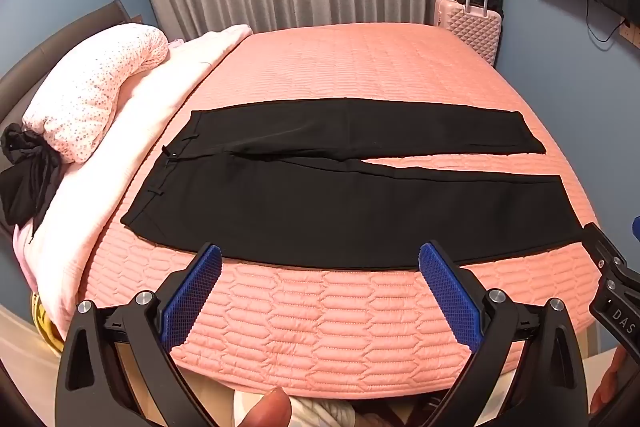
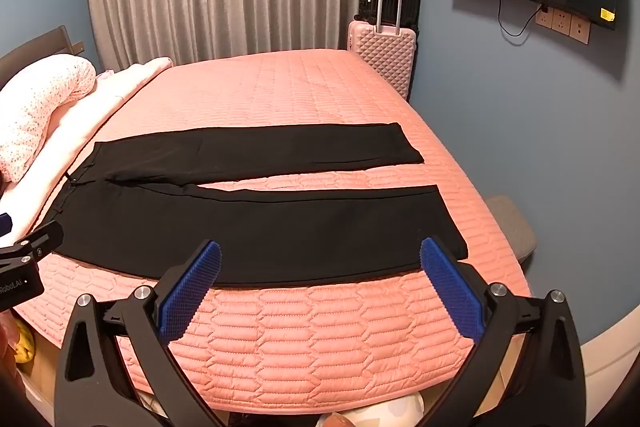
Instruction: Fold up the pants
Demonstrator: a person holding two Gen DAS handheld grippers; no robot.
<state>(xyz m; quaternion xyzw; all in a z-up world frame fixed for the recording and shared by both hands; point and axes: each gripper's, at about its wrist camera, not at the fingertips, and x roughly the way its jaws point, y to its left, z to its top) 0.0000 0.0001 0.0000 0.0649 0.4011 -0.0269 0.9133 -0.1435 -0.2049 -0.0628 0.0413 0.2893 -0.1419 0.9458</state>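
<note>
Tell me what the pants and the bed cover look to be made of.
The pants: a smooth, matte black woven cloth, probably dress-trouser fabric; they lie flat with few creases and no sheen. The bed cover: a padded, quilted textile in salmon pink, judging by stitched hexagon-like rows that puff slightly between seams. The exact fibre of either cannot be told.

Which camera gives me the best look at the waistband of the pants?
The left wrist view: the black pants' waistband shows fully there, belt loops included. In the right wrist view the waistband sits near the frame's left edge, partly hidden behind the other gripper.
</note>
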